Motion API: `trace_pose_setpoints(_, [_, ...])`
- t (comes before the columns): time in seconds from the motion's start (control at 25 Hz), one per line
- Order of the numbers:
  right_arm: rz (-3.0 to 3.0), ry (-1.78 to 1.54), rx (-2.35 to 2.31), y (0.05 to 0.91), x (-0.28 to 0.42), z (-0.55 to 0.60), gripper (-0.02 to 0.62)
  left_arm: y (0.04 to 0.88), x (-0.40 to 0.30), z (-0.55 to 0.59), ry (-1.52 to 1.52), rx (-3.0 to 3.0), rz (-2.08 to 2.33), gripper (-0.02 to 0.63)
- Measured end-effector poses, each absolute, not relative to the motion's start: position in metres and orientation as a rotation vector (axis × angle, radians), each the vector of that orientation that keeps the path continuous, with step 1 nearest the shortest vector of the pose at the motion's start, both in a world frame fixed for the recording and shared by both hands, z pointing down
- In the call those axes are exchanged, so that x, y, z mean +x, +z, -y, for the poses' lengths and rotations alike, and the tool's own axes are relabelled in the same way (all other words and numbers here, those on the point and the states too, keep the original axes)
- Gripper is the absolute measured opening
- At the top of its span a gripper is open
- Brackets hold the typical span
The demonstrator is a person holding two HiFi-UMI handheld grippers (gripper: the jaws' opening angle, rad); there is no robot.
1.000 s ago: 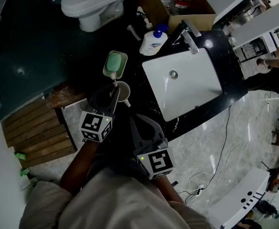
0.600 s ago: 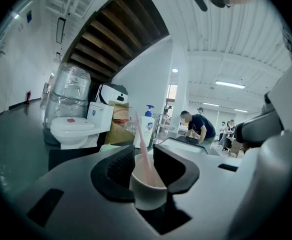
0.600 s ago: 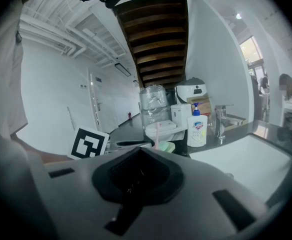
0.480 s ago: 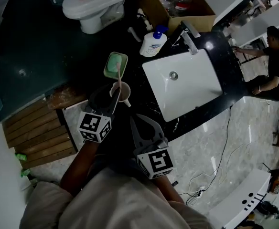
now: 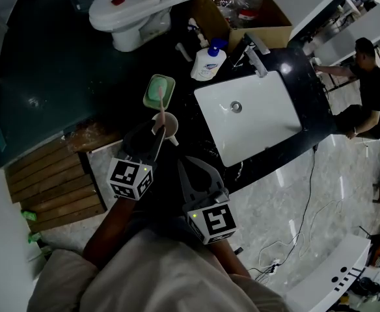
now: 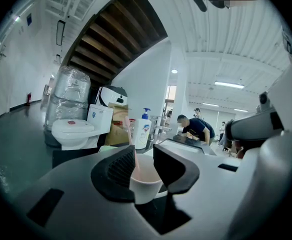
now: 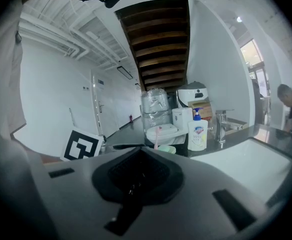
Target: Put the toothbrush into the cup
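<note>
- The pink toothbrush (image 5: 160,109) stands tilted in the white cup (image 5: 168,125), its lower end hidden inside.
- The left gripper (image 6: 141,155) has its jaws apart either side of the cup, and they hide the cup's base.
- The right gripper (image 7: 138,153) has its jaws pressed together, with nothing between them.
- A green soap dish (image 5: 159,91) lies just beyond the cup, near the white sink (image 5: 261,119).

Upper right, the counter (image 5: 312,90) is glossy black stone around a shiny white ceramic basin (image 5: 261,125). The toilet (image 5: 135,5) at top gleams likewise. Lower left lie rough wooden slats (image 5: 47,187). The cup (image 6: 145,186) looks smooth and matt.
</note>
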State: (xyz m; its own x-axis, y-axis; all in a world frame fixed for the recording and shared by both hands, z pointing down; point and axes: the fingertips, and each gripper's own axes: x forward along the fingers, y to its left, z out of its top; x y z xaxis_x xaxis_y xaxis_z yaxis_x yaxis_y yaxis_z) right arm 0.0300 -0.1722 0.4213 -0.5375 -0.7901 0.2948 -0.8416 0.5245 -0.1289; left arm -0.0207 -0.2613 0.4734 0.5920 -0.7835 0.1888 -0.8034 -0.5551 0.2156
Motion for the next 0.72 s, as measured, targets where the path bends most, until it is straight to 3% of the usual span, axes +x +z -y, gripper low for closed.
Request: trace_pose_setpoints(0.72, [2.618, 0.312, 1.428, 0.401, 0.042, 0.151, 0.006, 0.447, -0.008, 0.211, 0.039, 2.602, 1.272, 0.023])
